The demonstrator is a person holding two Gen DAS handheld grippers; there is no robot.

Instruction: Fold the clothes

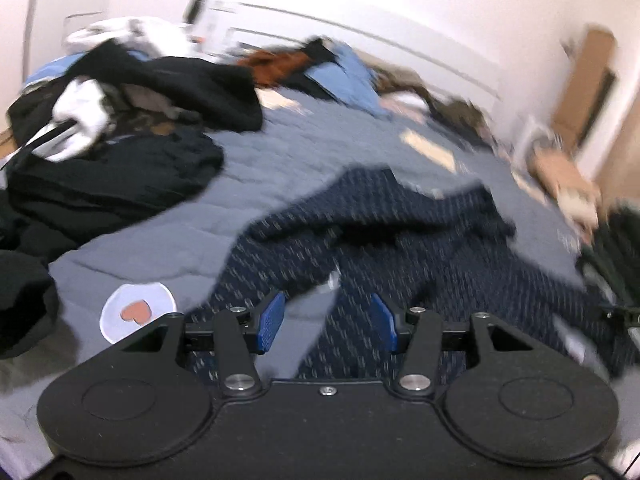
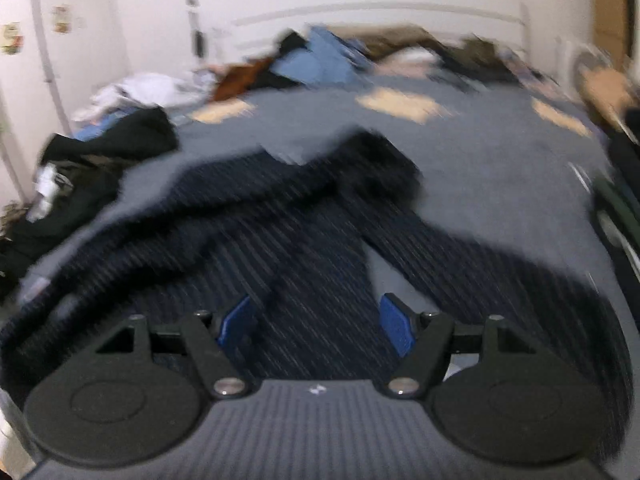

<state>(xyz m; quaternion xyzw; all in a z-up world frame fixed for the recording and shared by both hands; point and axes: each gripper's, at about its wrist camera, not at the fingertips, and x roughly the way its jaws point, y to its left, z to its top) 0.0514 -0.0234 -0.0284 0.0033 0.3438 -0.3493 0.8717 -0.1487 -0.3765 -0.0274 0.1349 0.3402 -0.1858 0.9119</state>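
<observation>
Both grippers are seen with their blue pads parted and nothing held: the left gripper point(image 1: 328, 322) about half open, the right gripper point(image 2: 316, 322) wider. Under both, a dark patterned garment point(image 1: 400, 240) lies crumpled near the bed's point(image 1: 160, 240) front edge. A single layer may be missed and a bunched fold pinched instead (creases are smeared by blur). The garment's near hem is hidden behind the grippers; the pile of clothes point(image 1: 120, 120) toward the left edge cannot be sorted out.
</observation>
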